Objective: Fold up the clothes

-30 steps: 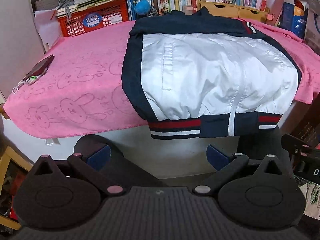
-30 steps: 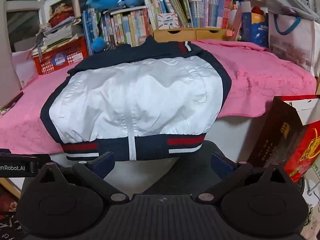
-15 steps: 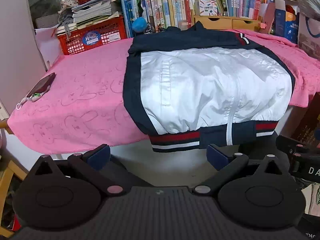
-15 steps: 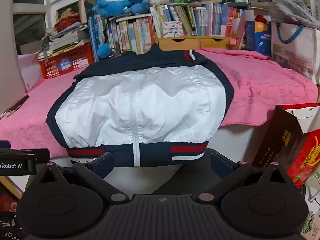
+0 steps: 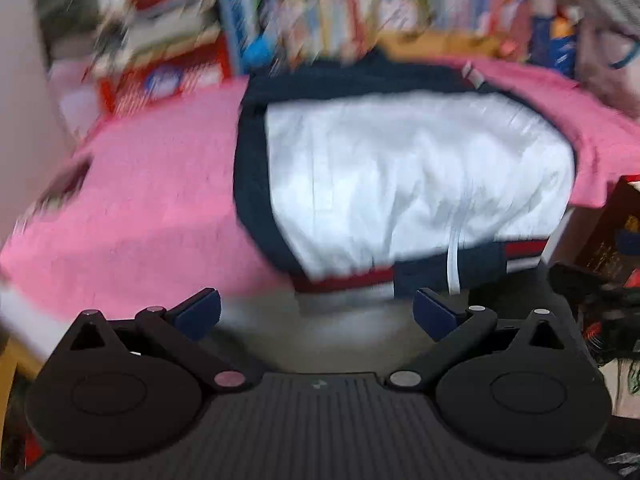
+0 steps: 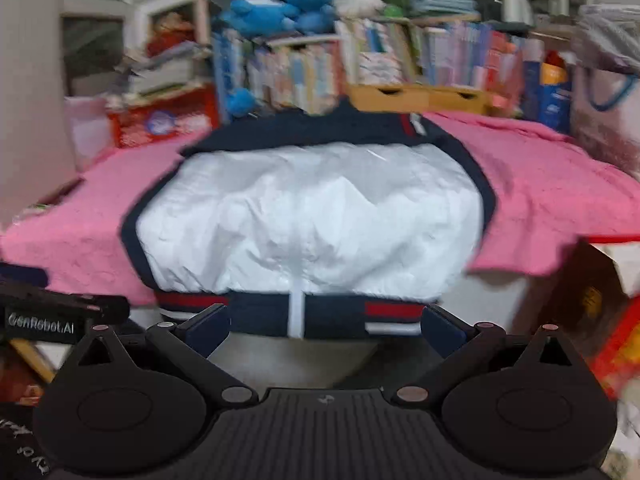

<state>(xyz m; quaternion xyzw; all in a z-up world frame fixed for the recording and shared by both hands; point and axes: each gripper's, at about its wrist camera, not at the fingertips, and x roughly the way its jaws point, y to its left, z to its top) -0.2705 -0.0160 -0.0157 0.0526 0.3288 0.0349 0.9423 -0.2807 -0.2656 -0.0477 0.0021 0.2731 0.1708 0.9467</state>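
A white jacket with navy sides and a navy, red and white striped hem lies on a pink towel over a table, its hem hanging over the near edge. My left gripper is open and empty, below and in front of the hem, toward its left part. My right gripper is open and empty, its fingertips level with the hem, one at each side of the white zip. Both views are motion-blurred.
Books, a red basket, wooden drawers and plush toys line the table's back. A phone lies on the towel's left edge. Paper bags stand right of the table. The left gripper's body shows at left.
Both grippers have risen and moved toward the jacket's hem, which now sits lower and closer in both views. Both stay open. The jacket has not moved.
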